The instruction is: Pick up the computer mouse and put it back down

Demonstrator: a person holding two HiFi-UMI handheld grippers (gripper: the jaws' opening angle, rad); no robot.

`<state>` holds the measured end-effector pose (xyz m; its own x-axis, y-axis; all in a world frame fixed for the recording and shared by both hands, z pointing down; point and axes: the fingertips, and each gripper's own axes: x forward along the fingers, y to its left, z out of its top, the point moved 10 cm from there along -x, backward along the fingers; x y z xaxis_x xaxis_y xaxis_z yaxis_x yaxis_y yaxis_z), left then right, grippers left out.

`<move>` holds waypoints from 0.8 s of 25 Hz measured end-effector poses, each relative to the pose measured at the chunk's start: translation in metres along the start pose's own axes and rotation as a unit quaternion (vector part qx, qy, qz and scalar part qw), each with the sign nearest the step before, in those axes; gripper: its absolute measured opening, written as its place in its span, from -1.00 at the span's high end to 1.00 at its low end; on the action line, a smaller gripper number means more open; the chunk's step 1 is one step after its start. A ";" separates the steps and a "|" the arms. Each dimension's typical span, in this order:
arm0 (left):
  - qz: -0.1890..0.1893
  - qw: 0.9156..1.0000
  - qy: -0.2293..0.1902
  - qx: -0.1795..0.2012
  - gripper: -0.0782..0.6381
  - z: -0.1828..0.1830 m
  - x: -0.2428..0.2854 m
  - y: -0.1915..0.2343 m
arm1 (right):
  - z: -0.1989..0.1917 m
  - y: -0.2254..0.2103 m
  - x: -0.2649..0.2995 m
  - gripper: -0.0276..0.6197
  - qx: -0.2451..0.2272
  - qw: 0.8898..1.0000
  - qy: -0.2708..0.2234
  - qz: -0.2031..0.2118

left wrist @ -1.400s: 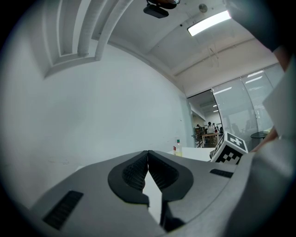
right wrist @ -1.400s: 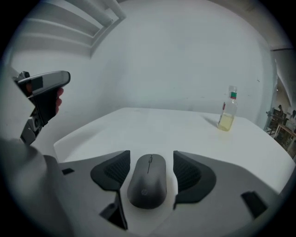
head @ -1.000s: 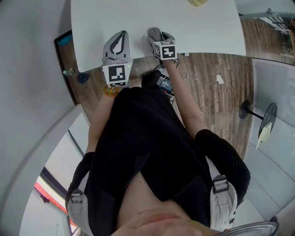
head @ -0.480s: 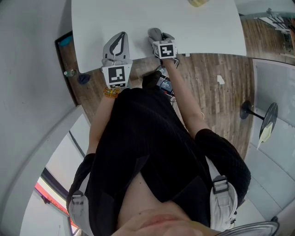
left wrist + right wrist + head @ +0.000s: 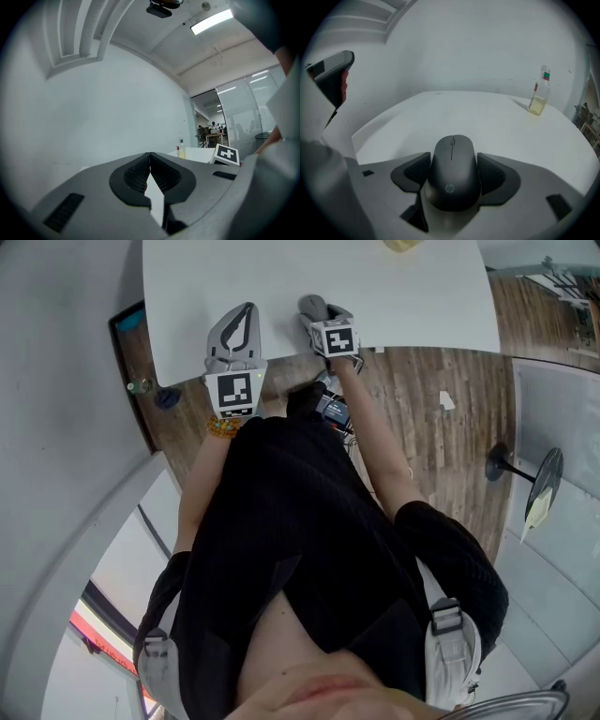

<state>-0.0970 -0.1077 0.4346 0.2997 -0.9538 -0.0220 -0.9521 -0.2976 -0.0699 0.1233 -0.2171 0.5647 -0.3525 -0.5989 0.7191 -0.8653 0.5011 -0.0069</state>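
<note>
The right gripper [image 5: 452,165] is clasping the matte black, rounded plastic computer mouse [image 5: 452,152], its ribbed fingers [image 5: 412,171] pressing on both flanks and the wheel end pointing out past the fingertips over the white worktop [image 5: 487,117]. Whether the mouse is resting on it, I cannot tell. The left gripper [image 5: 150,171] is idling, fingers closed together on nothing. For a clean set-down, the grip should be staying level, the mouse landing flat before the fingers are easing apart, well short of the clear plastic bottle [image 5: 538,91].
</note>
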 end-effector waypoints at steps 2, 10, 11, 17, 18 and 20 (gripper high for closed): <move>-0.001 1.000 0.002 0.000 0.74 -0.001 -0.001 0.001 | -0.001 0.000 0.001 0.04 0.000 1.000 0.003 0.005; -0.005 1.000 0.001 0.003 0.74 0.006 0.003 0.002 | 0.007 -0.002 0.000 0.04 -0.001 1.000 0.001 0.014; -0.006 1.000 0.001 0.003 0.74 0.006 0.003 0.001 | 0.008 -0.002 0.000 0.04 -0.001 1.000 0.002 0.014; -0.011 1.000 -0.001 0.005 0.74 0.003 0.003 -0.008 | 0.002 -0.007 -0.001 0.04 0.002 1.000 0.002 0.011; -0.011 1.000 -0.002 0.005 0.74 0.002 0.004 -0.008 | 0.002 -0.007 0.000 0.04 0.002 1.000 0.001 0.011; -0.012 1.000 -0.002 0.005 0.74 0.002 0.004 -0.009 | 0.001 -0.008 0.000 0.04 0.003 1.000 0.001 0.011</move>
<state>-0.0870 -0.1087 0.4330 0.3230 -0.9461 -0.0233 -0.9438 -0.3202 -0.0813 0.1299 -0.2220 0.5640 -0.3705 -0.5859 0.7207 -0.8595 0.5104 -0.0270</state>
